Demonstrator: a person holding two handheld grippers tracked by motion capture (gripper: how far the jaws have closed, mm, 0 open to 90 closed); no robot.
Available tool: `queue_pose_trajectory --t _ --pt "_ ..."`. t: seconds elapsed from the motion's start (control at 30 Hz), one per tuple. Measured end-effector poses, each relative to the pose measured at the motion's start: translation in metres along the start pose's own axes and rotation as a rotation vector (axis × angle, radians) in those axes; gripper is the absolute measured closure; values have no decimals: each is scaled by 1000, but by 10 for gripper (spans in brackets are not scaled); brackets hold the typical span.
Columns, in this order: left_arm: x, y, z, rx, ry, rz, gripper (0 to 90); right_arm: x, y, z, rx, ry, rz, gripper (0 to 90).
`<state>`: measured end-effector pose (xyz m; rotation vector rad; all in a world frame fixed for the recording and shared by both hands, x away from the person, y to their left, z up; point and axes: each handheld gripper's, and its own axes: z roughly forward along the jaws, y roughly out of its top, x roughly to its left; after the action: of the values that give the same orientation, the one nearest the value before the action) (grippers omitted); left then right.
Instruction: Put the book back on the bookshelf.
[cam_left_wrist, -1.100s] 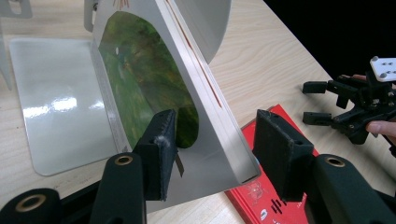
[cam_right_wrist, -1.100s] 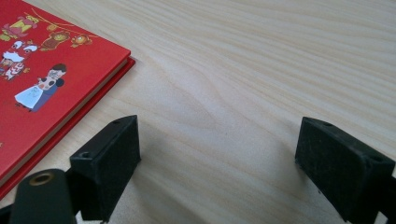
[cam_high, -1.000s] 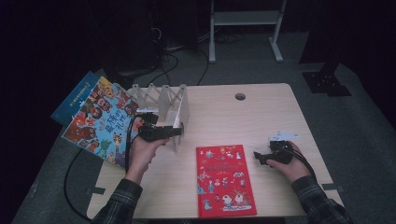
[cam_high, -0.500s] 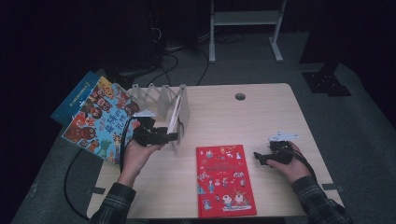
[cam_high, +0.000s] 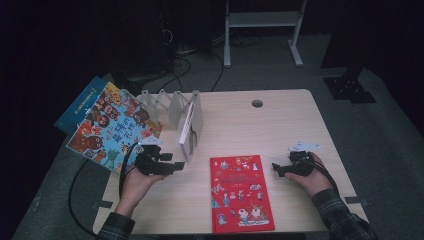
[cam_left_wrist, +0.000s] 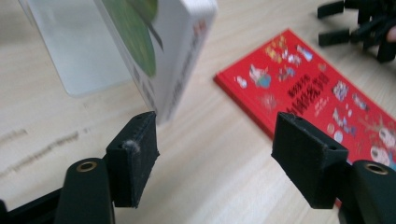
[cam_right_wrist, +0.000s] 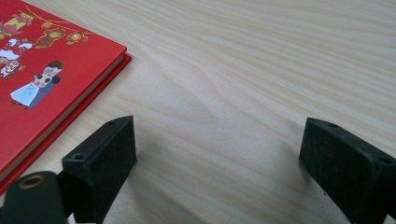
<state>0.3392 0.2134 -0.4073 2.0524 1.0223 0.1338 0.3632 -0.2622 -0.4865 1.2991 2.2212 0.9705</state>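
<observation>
Nearest the person, the left hand-held gripper (cam_high: 172, 166) has just been opening, its jaws apart and empty beside the white hardback book (cam_high: 190, 131). That book stands propped in the clear slotted rack (cam_high: 165, 104), apparently so it stays upright. Across the pale wooden worktop (cam_high: 280, 125), the right hand-held gripper (cam_high: 278, 170) rests open beside the flat red picture book (cam_high: 239, 192).

The printing on the red book (cam_high: 241, 193) is too blurred to read.

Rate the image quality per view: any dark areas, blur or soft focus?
High view: surroundings nearly black, the table evenly lit, the red book legible. Left gripper view: the white book close up is blurred, the jaws sharper. Right gripper view: wood grain crisp, soft shadows beneath the jaws, no glare.
</observation>
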Motion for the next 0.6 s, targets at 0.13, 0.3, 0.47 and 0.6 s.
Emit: queue_pose_trajectory --t 0.13,0.3,0.47,0.6 --pt "-7 -11 9 27 -19 21 360 2 2 -4 19 3 -6 218" --pt "-19 -15 26 73 -35 75 393 6 5 -12 60 33 12 399" --pt "-29 -15 38 91 -58 108 460 14 9 -18 68 129 83 512" --pt "-36 -15 49 101 -73 125 510 21 14 -23 72 222 117 565"
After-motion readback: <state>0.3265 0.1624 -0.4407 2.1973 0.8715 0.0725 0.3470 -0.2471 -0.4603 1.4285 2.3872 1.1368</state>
